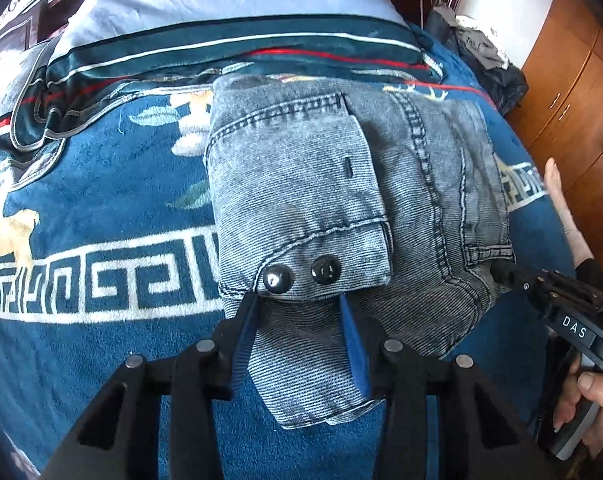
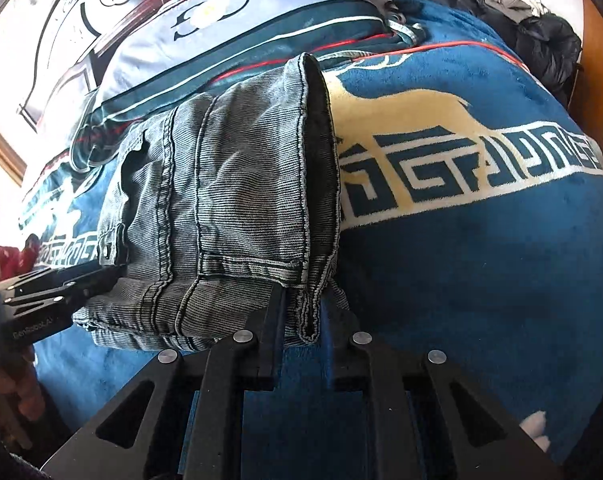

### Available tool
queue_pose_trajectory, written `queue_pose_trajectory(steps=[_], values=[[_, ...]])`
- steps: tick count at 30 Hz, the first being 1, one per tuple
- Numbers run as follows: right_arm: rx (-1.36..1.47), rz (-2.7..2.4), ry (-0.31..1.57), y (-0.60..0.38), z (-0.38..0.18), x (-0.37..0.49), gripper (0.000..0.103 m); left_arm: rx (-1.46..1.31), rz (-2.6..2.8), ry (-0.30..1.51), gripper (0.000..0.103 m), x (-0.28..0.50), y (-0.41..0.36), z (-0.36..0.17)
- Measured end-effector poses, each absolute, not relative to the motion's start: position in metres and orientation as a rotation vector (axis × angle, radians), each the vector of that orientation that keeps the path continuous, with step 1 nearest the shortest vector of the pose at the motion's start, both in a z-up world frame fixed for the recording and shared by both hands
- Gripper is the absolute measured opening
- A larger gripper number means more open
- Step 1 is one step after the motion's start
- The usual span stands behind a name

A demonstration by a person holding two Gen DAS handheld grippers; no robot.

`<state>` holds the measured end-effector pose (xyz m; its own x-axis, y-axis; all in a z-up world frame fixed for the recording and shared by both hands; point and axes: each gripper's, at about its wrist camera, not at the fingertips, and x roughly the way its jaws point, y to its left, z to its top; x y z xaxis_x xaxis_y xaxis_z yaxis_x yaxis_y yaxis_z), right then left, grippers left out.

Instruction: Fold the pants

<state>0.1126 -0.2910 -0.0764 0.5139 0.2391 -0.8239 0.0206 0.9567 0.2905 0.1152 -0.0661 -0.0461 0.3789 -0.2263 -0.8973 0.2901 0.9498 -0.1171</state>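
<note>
Straddling the pants [image 1: 341, 208] waistband, left gripper [image 1: 301, 304] was released; right gripper [image 2: 303, 300] clenched on their hem. Pants lay folded on the bed's blue blanket [image 2: 481, 280], pillow [image 1: 229, 4] behind, wooden wardrobe [image 1: 573, 92] beside.

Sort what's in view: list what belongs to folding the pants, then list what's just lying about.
Part of the job:
- grey denim pants, folded on the blue blanket
- left gripper, jaws astride the waistband
- right gripper, pinching the pants' edge

Lying about:
- pillow
- heap of dark clothes
- wooden cabinet
</note>
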Motion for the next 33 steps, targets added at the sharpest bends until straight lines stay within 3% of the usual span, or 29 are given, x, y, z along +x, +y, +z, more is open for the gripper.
queue_pose_trajectory(steps=[4, 7, 10, 15, 21, 24, 25, 26, 27, 33], values=[[0.317, 0.136, 1.028, -0.303, -0.061, 0.111, 0.034, 0.012, -0.362, 1.122, 0.045, 0.121, -0.049, -0.026], [0.344, 0.164, 0.964, -0.315, -0.039, 0.111, 0.038, -0.056, -0.349, 1.084, 0.063, 0.133, -0.035, -0.012], [0.384, 0.207, 0.925, -0.321, -0.022, 0.127, 0.051, -0.114, -0.313, 1.086, 0.063, 0.16, -0.029, -0.008], [0.428, 0.257, 0.907, -0.328, -0.014, 0.178, 0.051, -0.145, -0.268, 1.097, 0.063, 0.209, -0.035, -0.015], [0.516, 0.252, 0.974, -0.336, -0.042, 0.225, 0.05, -0.25, -0.218, 1.125, 0.063, 0.263, -0.021, -0.032], [0.559, 0.258, 0.994, -0.337, -0.057, 0.234, 0.026, -0.27, -0.209, 1.164, 0.062, 0.284, -0.021, -0.048], [0.557, 0.263, 0.995, -0.336, -0.059, 0.235, 0.02, -0.271, -0.214, 1.174, 0.054, 0.289, -0.023, -0.053], [0.546, 0.27, 0.982, -0.333, -0.059, 0.234, 0.016, -0.273, -0.232, 1.185, 0.028, 0.293, -0.026, -0.057], [0.527, 0.273, 0.968, -0.33, -0.056, 0.233, 0.015, -0.277, -0.254, 1.199, 0.016, 0.296, -0.03, -0.062], [0.379, 0.208, 0.871, -0.316, -0.044, 0.224, 0.013, -0.298, -0.211, 1.142, 0.012, 0.295, -0.036, -0.07]])
